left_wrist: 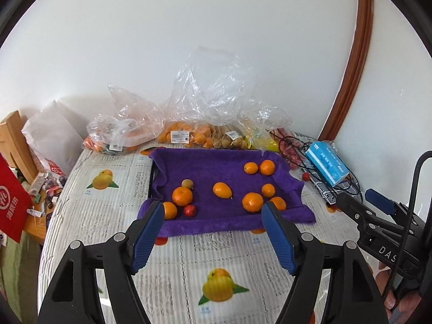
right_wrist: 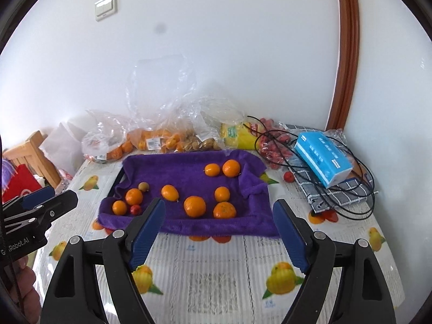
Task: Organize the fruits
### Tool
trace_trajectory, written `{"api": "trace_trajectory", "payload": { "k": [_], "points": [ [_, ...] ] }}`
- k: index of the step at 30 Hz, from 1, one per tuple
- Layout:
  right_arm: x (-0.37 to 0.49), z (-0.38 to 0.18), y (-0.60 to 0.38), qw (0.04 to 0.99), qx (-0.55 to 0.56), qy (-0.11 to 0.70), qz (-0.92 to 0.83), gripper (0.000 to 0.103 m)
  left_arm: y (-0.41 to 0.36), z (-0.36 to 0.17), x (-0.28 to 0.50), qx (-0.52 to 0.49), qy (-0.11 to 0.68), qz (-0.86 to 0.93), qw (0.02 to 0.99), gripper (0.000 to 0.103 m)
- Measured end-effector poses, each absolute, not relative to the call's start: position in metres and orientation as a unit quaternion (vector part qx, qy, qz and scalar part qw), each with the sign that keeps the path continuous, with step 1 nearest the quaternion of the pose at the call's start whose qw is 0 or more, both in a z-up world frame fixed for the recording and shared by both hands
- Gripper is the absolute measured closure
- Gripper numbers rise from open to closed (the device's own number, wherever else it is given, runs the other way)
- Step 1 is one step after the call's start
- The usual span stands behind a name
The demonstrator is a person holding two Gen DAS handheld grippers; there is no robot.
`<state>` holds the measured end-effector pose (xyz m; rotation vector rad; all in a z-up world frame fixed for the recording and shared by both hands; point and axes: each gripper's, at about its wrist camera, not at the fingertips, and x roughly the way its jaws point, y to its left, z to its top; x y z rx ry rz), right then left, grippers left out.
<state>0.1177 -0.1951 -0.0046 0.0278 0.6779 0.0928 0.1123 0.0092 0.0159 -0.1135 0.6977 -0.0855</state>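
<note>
A table with a fruit-print cloth (left_wrist: 172,264) holds a tray draped in a purple towel (right_wrist: 186,172). On the towel lie 8 orange citrus fruits: 3 clustered at 9 o'clock (right_wrist: 134,196) beside 1 small red fruit (right_wrist: 135,209) and 1 small brown fruit (right_wrist: 144,186), 1 near the middle (right_wrist: 170,192), 3 at 4 o'clock (right_wrist: 195,206), and 2 at 1 o'clock (right_wrist: 231,168).

More fruit sits in clear plastic bags (left_wrist: 189,132) at 12 o'clock, behind the tray. 1 red fruit (right_wrist: 288,176) lies loose off the towel at 3 o'clock, near a blue tissue pack (right_wrist: 322,158).

The left claw (left_wrist: 213,216) and right claw (right_wrist: 220,216) hover before the tray, both with fingers spread apart and holding nothing.

The scattered fruit fits either partly laid out or awaiting grouping; which cannot be told.
</note>
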Motion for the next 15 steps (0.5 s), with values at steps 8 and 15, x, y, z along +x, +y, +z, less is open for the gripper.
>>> {"api": "trace_trajectory", "payload": {
  "k": [8, 15],
  "points": [
    [0.055, 0.013, -0.207, 0.955, 0.001, 0.294, 0.031, 0.003, 0.000, 0.025, 0.056, -0.053, 0.315, -0.039, 0.947, 0.018],
    [0.020, 0.010, -0.213, 0.956, -0.013, 0.291, 0.026, 0.000, -0.016, 0.013, 0.022, -0.046, 0.303, -0.033, 0.951, 0.017]
  ]
}}
